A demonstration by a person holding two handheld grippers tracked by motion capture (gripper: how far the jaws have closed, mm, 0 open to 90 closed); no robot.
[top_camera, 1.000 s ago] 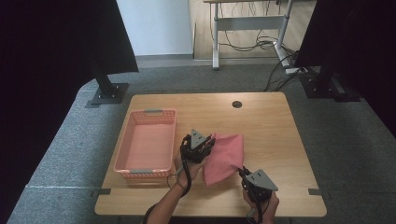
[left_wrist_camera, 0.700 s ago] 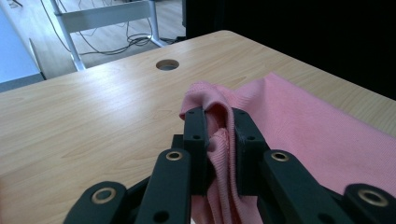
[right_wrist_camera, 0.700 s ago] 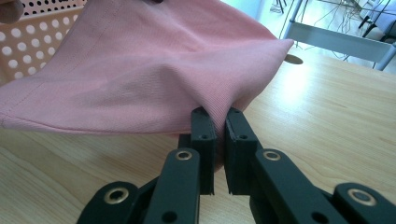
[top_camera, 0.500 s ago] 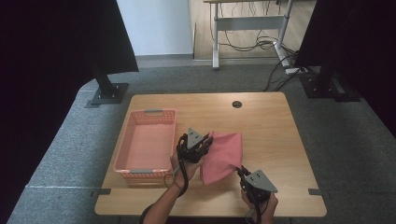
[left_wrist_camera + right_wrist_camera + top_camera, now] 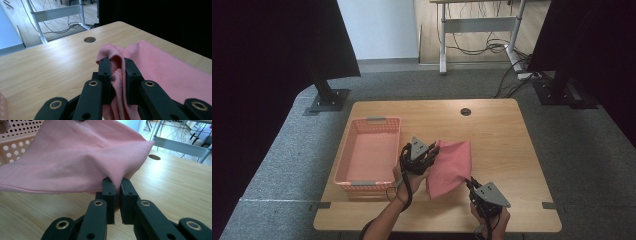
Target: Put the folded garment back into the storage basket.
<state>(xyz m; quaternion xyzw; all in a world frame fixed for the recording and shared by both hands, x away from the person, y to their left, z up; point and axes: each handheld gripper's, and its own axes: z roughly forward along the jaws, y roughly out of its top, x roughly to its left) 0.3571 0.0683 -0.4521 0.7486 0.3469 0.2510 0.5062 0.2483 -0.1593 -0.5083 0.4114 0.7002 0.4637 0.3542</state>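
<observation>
Both tongs pinching the pink cloth

Now the left tongs (image 5: 428, 159) are clamping the pink cloth (image 5: 453, 165) at its upper-left corner, while the right tongs (image 5: 473, 186) are gripping its lower-right edge. At frame centre, the cloth is lying on the desk (image 5: 512, 140), just right of the basket (image 5: 343, 165).

No readable text in any view.
No label, brand, number or sign can be made out on anything in these views.
</observation>
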